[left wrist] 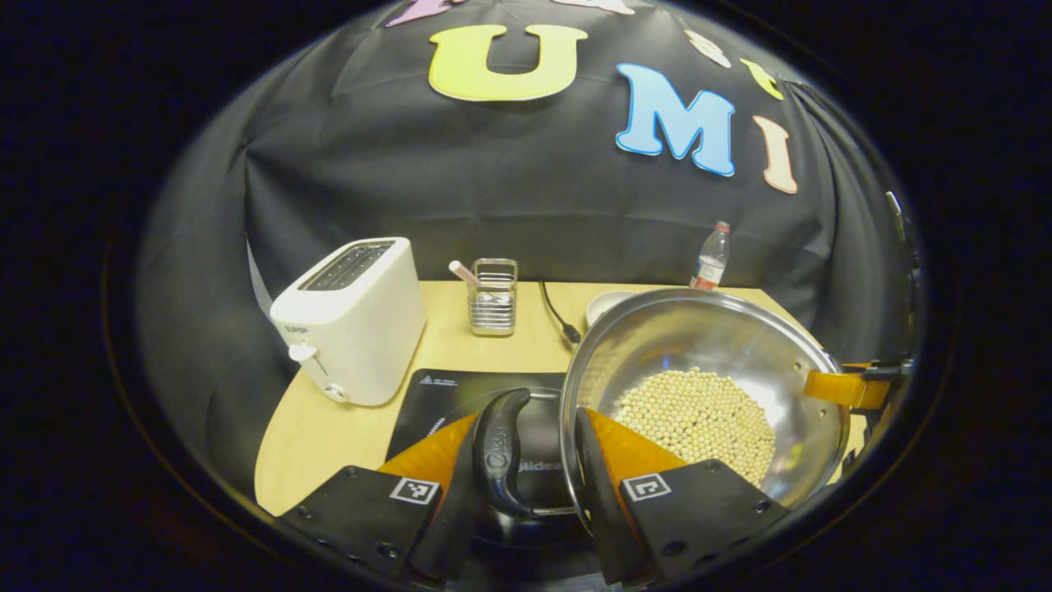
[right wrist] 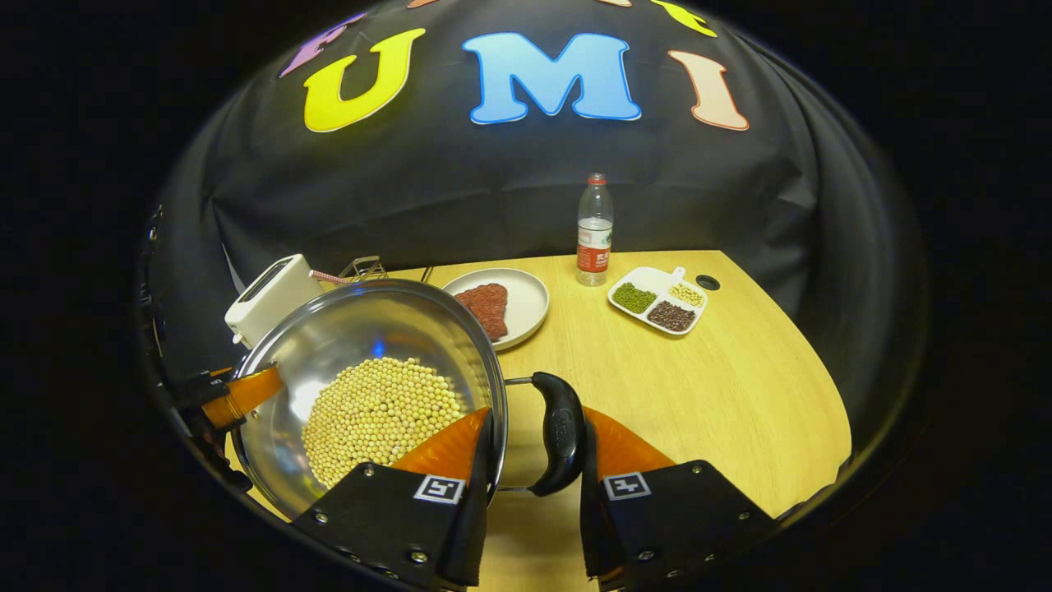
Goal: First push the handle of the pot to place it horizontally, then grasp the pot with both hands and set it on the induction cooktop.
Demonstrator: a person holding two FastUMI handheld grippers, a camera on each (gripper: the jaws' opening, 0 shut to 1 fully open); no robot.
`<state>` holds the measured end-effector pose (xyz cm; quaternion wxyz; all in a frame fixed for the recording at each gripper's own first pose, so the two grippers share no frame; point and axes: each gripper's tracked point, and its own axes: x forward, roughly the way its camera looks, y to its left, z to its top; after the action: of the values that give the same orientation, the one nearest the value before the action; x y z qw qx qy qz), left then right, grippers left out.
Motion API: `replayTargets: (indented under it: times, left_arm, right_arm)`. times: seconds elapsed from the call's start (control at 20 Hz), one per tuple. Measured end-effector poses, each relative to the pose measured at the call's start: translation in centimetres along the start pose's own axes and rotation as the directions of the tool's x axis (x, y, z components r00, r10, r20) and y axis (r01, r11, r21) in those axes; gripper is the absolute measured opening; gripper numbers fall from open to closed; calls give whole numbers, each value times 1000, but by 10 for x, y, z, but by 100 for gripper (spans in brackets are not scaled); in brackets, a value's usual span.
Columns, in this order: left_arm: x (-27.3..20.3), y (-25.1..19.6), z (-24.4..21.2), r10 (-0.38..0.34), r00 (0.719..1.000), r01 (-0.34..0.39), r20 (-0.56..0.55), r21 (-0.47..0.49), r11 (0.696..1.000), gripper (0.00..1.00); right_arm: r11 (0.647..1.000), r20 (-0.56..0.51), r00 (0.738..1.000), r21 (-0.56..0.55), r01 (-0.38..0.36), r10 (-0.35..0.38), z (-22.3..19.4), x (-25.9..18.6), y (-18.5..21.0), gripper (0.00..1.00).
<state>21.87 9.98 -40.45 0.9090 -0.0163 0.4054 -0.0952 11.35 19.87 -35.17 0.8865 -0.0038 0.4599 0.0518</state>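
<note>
While the pot (left wrist: 707,386) is carried between both grippers, each side handle is seen clamped: in the left gripper view the left gripper (left wrist: 538,460) is closed on the left handle (left wrist: 500,452), one finger outside it and the other inside the rim, and in the right gripper view the right gripper (right wrist: 534,452) is clenched the same way on the right handle (right wrist: 560,432). Both handles are seen lying level, so the pushing step is judged done, and the two-handed grasp is made as well. Soybeans (left wrist: 699,415) are heaped in the bottom of the pot, so a level carry is called for. Just beneath the left handle the cooktop (left wrist: 436,403) is seen, partly covered by the pot's near edge; the pot is judged to be over or beside it, though whether it is lifted or already resting cannot be told. What is left, by the look of it, is the centring, the lowering and the release. Farther off on the table (right wrist: 740,386), a toaster (left wrist: 353,316) and a wire rack (left wrist: 493,296) are seen beyond the cooktop, and a plate (right wrist: 526,304), a divided dish (right wrist: 657,300) and a bottle (right wrist: 595,230) are set well apart on the right.
</note>
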Motion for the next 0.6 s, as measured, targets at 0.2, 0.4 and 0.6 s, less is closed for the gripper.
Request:
replayTargets:
  times: [0.2, 0.4, 0.6]
  left_arm:
    - [0, 37, -2, 3, 1000, -3, -2, -4, 1000, 63]
    - [9, 72, -10, 16, 1000, -16, -17, -7, 1000, 63]
    - [13, 100, -20, 27, 999, -27, -35, -9, 1000, 66]
  right_arm:
    - [1000, -5, 1000, 0, -5, 5, -4, 7, 34, 47]
    - [1000, -23, 1000, -3, -15, 15, -10, 15, 64, 47]
    - [1000, -46, 999, -3, -24, 24, -20, 27, 87, 47]
